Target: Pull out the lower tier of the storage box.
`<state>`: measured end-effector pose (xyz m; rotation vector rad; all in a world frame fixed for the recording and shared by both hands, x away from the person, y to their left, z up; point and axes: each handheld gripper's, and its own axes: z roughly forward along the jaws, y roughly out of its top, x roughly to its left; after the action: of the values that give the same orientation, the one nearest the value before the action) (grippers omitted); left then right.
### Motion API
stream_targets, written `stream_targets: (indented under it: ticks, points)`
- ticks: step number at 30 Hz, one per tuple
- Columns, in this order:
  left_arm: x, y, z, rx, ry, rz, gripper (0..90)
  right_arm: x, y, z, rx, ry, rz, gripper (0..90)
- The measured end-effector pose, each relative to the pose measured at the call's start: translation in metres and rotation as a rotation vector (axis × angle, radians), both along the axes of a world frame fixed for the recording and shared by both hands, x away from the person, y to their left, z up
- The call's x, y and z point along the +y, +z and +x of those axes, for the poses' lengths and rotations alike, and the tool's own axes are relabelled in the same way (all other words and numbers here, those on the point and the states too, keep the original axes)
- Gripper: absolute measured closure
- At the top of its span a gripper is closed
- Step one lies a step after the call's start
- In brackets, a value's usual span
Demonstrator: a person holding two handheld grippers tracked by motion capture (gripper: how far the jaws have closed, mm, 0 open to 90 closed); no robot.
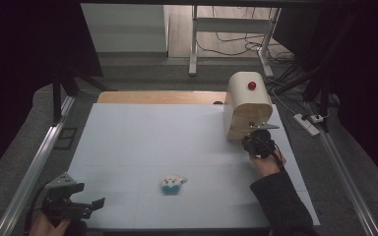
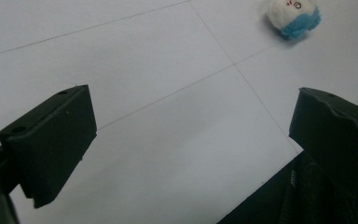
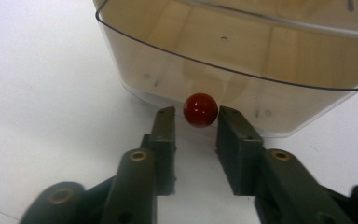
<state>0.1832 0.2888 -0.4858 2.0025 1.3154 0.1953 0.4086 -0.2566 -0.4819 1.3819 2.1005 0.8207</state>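
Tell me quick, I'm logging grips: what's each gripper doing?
Left gripper: open, empty.
Right gripper: open, fingers flanking the red knob, a sliver of gap showing.

The bread box (image 1: 248,105) looks like pale, smooth wood with a clear, glossy plastic door (image 3: 233,60), and the small red knob (image 3: 200,109) at the door's lower edge is shiny and hard, like lacquered wood or plastic. The right gripper (image 3: 196,122) and the left gripper (image 2: 191,135) have matt black plastic jaws, the right one's with brass-coloured metal rivets at the joints. The table top (image 1: 142,142) is a smooth, matt, pale sheet crossed by fine lines, and the little toy (image 1: 172,184) on it is fluffy white and blue plush.
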Motion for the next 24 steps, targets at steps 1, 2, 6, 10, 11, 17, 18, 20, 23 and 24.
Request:
stream_targets:
  ticks: [1, 2, 6, 10, 11, 17, 18, 20, 23, 24]
  points:
    - [0.000, 0.000, 0.000, 0.000, 0.000, 0.000, 0.8, 0.000, 0.000, 0.001, 0.000, -0.003, 0.002, 69.2]
    - [0.000, 0.000, 0.000, 0.000, 0.000, 0.000, 0.8, 0.000, 0.000, 0.001, 0.004, -0.008, 0.003, 71.4]
    - [0.000, 0.000, 0.000, 0.001, -0.001, 0.000, 0.9, 0.000, 0.001, 0.003, 0.021, -0.028, 0.023, 73.0]
    - [0.000, 0.000, 0.000, 0.000, -0.001, 0.000, 0.9, 0.000, 0.002, 0.002, 0.031, -0.032, 0.021, 73.2]
    - [0.000, 0.000, 0.000, 0.000, -0.001, 0.000, 0.9, 0.000, 0.002, 0.001, 0.034, -0.029, 0.018, 73.2]
    - [0.000, 0.000, 0.000, 0.000, -0.001, -0.002, 0.9, -0.001, 0.003, -0.004, 0.037, -0.017, 0.007, 73.2]
    - [0.000, 0.000, 0.000, 0.000, -0.001, -0.002, 0.9, -0.001, 0.003, -0.005, 0.036, -0.014, 0.005, 73.2]
    - [0.000, 0.000, 0.000, -0.001, -0.001, -0.002, 1.0, -0.002, 0.003, -0.008, 0.038, -0.007, -0.002, 73.2]
    - [0.000, 0.000, 0.000, 0.000, 0.000, -0.003, 1.0, -0.002, 0.004, -0.011, 0.038, -0.001, -0.006, 73.2]
    - [0.000, 0.000, 0.000, 0.000, 0.000, -0.003, 1.0, -0.002, 0.004, -0.013, 0.038, 0.001, -0.009, 73.1]
